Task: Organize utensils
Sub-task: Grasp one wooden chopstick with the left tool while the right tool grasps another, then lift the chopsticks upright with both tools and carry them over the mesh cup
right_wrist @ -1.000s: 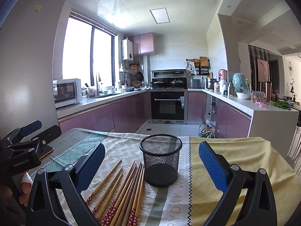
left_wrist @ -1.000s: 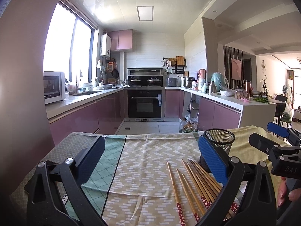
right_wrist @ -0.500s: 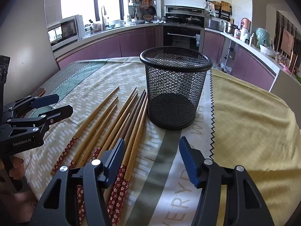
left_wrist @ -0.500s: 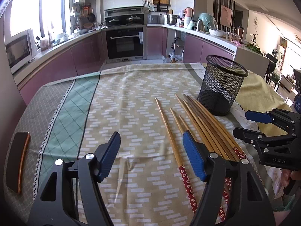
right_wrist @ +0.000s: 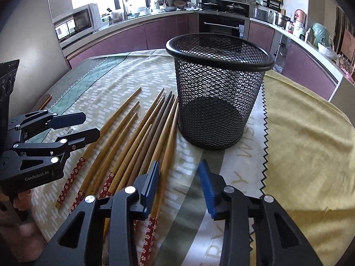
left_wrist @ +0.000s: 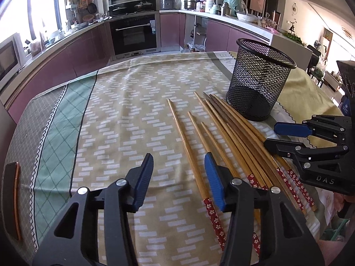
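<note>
Several wooden chopsticks (left_wrist: 224, 133) with red flowered ends lie side by side on the tablecloth; they also show in the right wrist view (right_wrist: 142, 130). A black mesh cup (left_wrist: 259, 82) stands upright and empty just right of them, large in the right wrist view (right_wrist: 217, 90). My left gripper (left_wrist: 178, 177) is open and empty, low over the cloth, with the leftmost chopstick between its fingers. My right gripper (right_wrist: 179, 184) is open and empty, low over the rightmost chopsticks' decorated ends, in front of the cup.
A dark phone (left_wrist: 13, 197) lies at the table's left edge. The table carries patterned cloths, with a yellow cloth (right_wrist: 306, 146) to the right of the cup. Kitchen counters and an oven (left_wrist: 133, 35) stand beyond the table's far edge.
Both grippers have tilted down and dropped close to the chopsticks. Their jaws have narrowed but remain open. Chopsticks and cup have not moved.
</note>
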The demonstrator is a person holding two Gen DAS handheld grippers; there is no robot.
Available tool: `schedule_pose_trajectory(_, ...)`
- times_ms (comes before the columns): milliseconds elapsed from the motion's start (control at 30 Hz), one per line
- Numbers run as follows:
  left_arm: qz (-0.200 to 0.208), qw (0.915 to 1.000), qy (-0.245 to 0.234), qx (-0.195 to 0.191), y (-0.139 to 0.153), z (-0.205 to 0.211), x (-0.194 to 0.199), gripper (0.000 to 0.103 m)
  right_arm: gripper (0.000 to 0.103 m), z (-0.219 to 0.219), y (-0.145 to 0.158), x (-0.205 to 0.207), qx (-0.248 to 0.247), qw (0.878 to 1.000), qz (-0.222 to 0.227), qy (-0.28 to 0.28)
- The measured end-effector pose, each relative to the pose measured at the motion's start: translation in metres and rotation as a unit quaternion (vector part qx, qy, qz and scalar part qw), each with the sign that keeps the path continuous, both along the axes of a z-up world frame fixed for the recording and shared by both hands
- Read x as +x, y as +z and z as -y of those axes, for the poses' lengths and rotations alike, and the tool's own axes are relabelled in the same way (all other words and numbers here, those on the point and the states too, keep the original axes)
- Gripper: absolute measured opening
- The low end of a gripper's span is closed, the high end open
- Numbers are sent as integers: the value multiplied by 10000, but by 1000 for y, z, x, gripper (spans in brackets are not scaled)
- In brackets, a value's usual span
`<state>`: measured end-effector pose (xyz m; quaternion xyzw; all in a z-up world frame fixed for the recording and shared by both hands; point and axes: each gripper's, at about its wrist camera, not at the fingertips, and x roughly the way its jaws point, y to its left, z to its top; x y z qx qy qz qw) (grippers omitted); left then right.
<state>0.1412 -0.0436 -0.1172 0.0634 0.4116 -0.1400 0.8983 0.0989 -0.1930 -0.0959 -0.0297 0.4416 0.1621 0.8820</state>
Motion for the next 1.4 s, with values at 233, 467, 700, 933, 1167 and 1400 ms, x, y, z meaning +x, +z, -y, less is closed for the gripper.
schedule_pose_trajectory(233,-207,9997,-94,28,-10,10,16,34,25,-7,-3,5,-82,9999,19,70)
schedule_pose_trajectory(467,-288,9995,-56,-92,-10,18,27,12,7,-8,-1,11,182,9998,-51,75)
schedule_pose_trajectory(700,-292,9986,159,-404,-6,8,25,8,6,-1,6,4,464,9989,45,86)
schedule_pose_trajectory(933,-67,9971,-36,-752,22,-4,8,8,6,6,33,-14,826,9952,455,247)
schedule_pose_trajectory(1167,350,9908,-407,-1244,75,-14,-10,8,6,25,74,-26,1301,9856,1058,203)
schedule_pose_trajectory(1400,852,9797,-688,-1680,128,-19,-27,7,6,45,107,-28,1656,9739,1548,146)
